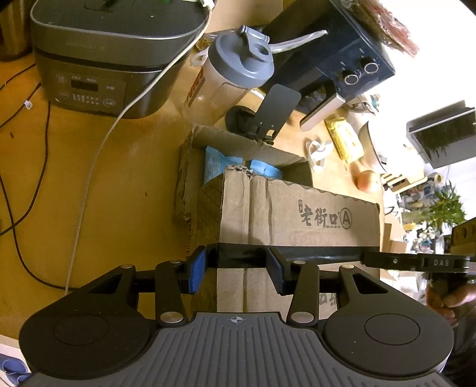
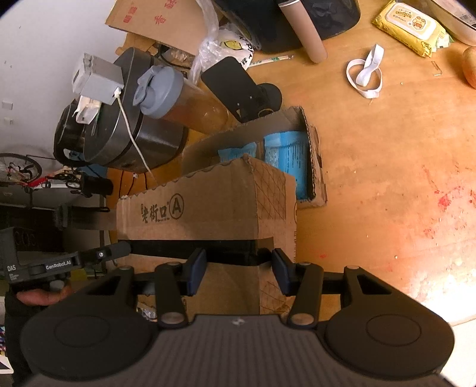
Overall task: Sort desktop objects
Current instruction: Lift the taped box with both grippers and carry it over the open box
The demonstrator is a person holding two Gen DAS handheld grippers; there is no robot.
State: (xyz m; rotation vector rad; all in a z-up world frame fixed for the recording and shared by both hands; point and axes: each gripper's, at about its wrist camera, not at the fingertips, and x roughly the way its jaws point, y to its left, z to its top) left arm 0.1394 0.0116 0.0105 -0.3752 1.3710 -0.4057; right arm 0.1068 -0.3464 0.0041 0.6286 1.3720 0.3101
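My left gripper has its blue pads spread apart with the near end of the cardboard box between them; I can't see either pad pressing the cardboard, so I read it as open and straddling, not gripping. My right gripper is the same: jaws parted around the other end of the same box, pads clear of the wall as far as I can tell. Each camera catches the opposite gripper at the frame edge, so I'm working the box from both ends.

The box sits on the wooden table. A black tape band runs along its near face. Its long axis runs across both views, roughly parallel to my fingertip line, the printed "A" face upward and toward me. Behind it, touching or nearly so, lies an open shallow carton holding blue packets.

I'd judge the sorting partly done: the packets are binned, but a wipes pack, a white strap loop, an onion, a shaker bottle and a black stand lie loose further out, beside a rice cooker.
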